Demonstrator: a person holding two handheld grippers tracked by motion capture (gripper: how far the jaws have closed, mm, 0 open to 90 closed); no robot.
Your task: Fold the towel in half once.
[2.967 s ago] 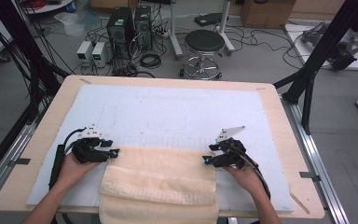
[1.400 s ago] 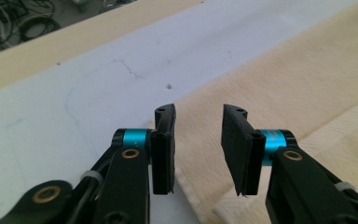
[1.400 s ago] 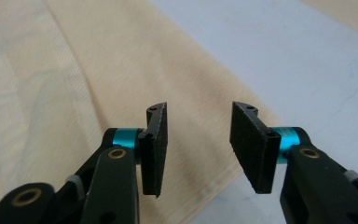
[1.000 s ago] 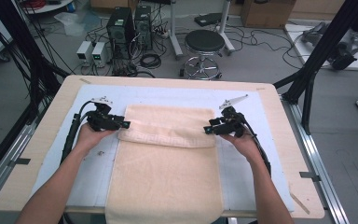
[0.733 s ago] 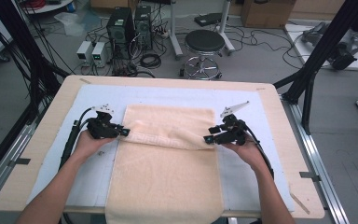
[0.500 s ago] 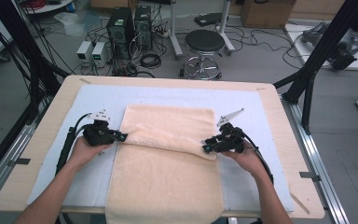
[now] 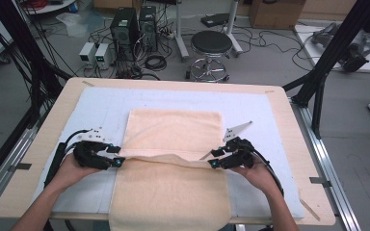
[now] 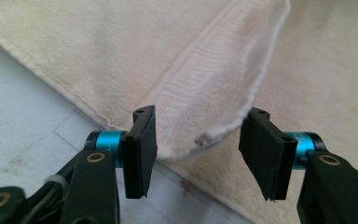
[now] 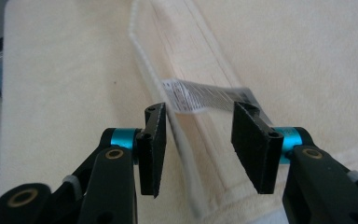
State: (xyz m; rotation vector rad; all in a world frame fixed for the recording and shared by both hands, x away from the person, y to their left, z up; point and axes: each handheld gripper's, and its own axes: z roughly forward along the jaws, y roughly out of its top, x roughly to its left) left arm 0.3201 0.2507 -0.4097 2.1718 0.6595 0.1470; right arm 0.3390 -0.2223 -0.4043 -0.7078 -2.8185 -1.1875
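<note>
Fingers point(image 8: 140, 149) of both grippers: released, just opened | towel point(image 7: 173, 183): cream terry, folded edge, white label

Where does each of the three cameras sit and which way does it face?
High view: above the person's side, looking forward and down on the table; forearms, left tool, right tool at the towel.
Left gripper view: on the left tool, along its jaws at a towel corner.
Right gripper view: on the right tool, facing the towel's label.
All three share the towel.
</note>
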